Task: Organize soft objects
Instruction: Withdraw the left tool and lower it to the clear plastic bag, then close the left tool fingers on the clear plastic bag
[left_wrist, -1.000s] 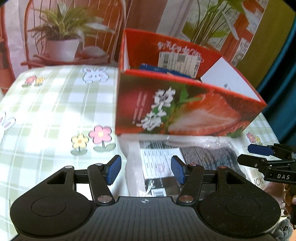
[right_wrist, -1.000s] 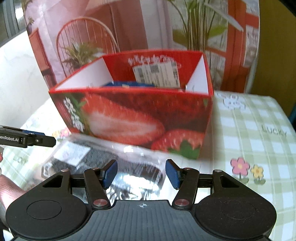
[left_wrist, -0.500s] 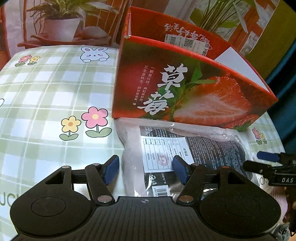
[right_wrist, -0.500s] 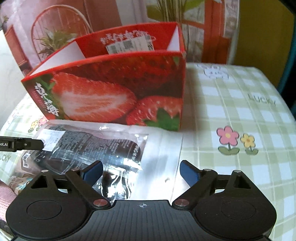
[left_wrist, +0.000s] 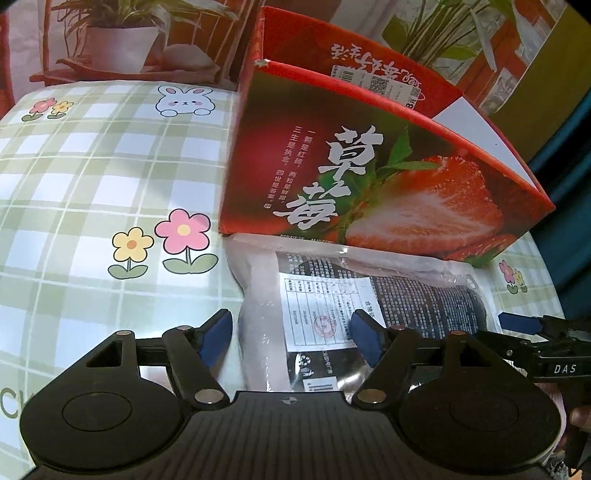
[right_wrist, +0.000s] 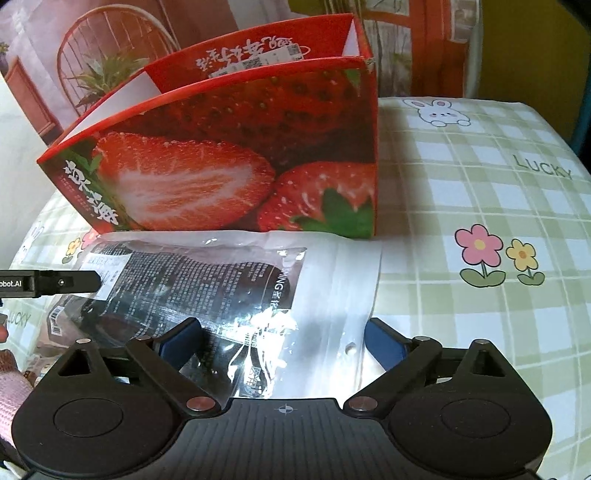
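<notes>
box interior (left_wrist: 424, 99) hidden, bag's (right_wrist: 207, 280) near edge covered

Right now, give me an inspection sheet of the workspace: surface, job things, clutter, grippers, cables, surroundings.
Surface: green-and-white checked tablecloth printed with flowers and rabbits.
Job's things: clear plastic bag holding a dark folded garment lies flat against the front of the open red strawberry-print cardboard box; the box's contents are hidden.
Clutter: a pink knitted item at the edge of the right wrist view.
Grippers: left gripper open over the bag's labelled end, right gripper open over its clear end; both sets of jaws have just been opening, pads not pressing the bag.
Cables: nothing seen.
Surroundings: backdrop picturing potted plants and a chair.
</notes>
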